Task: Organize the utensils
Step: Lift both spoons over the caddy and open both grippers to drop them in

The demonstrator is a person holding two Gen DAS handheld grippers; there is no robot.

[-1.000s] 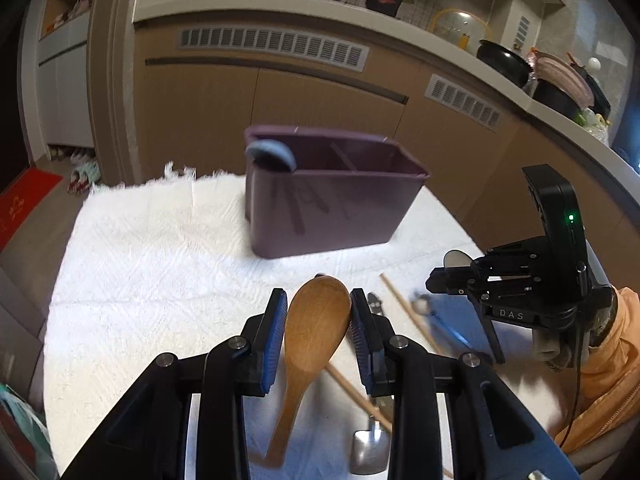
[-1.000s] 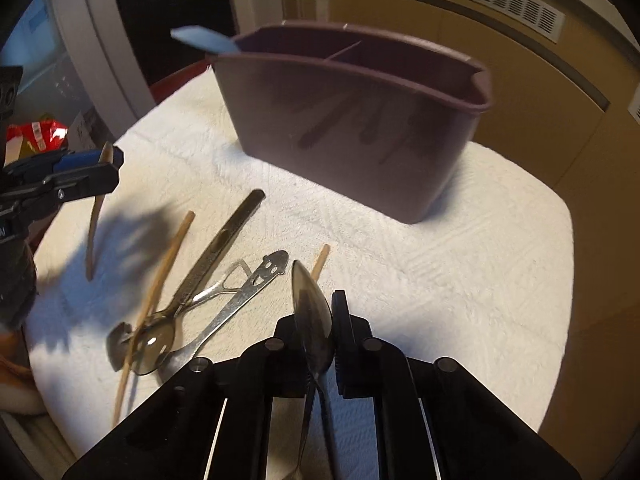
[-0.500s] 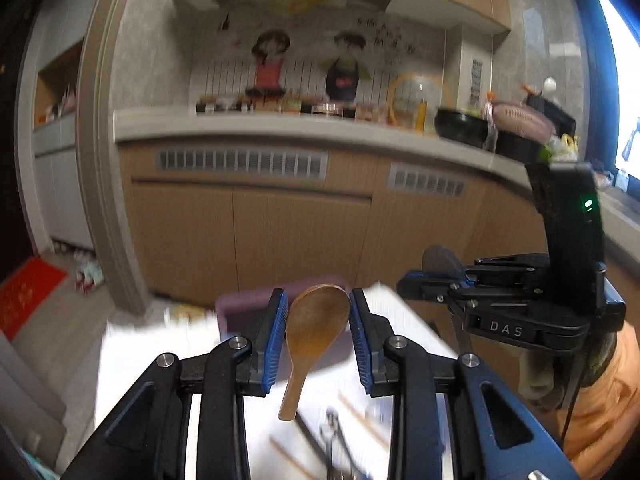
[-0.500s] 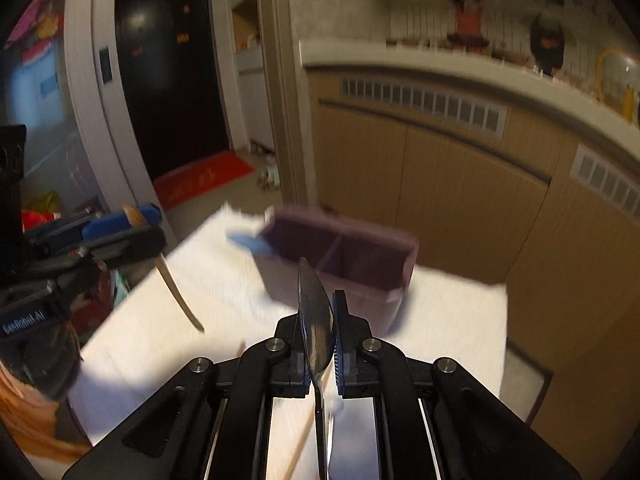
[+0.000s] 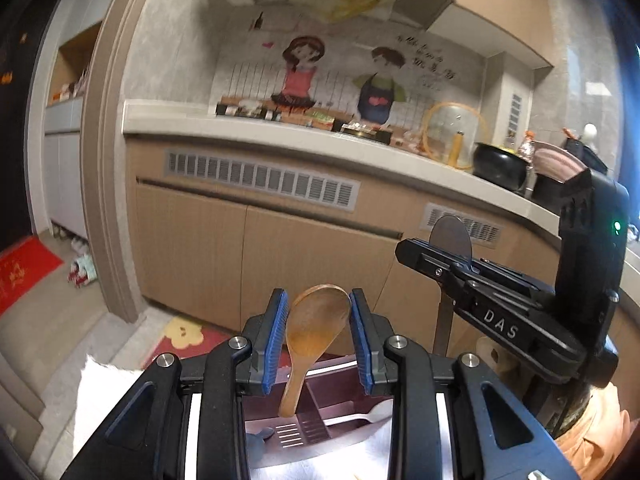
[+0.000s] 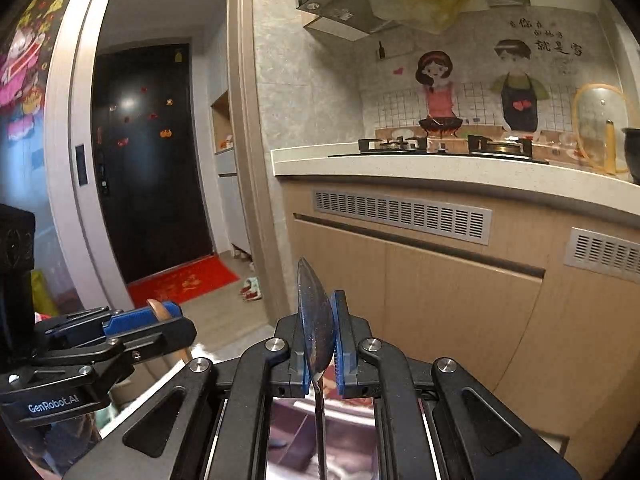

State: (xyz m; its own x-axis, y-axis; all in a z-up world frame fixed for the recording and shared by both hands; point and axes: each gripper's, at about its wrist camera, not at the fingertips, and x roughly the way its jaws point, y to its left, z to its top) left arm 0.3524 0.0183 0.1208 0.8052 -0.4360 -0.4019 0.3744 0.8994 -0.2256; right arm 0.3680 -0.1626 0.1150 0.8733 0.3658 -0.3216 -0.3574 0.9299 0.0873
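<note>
The left gripper (image 5: 319,326) has its blue-padded fingers (image 5: 275,332) closed on the bowl of a wooden rice spoon (image 5: 314,330), whose handle hangs nearly straight down, tipped slightly left. Directly beneath that handle sits the purple utensil caddy (image 5: 312,412), its divided compartments open upward, a white spoon already lying in the right one. The right gripper (image 6: 320,342), raised beside and to the right, pinches a metal spoon (image 6: 316,320) edge-on at its bowl, handle also hanging down over the caddy. Both long axes point down into the caddy, so lowering is what remains; the wooden spoon's tip looks nearer the divider, and it may catch there.
</note>
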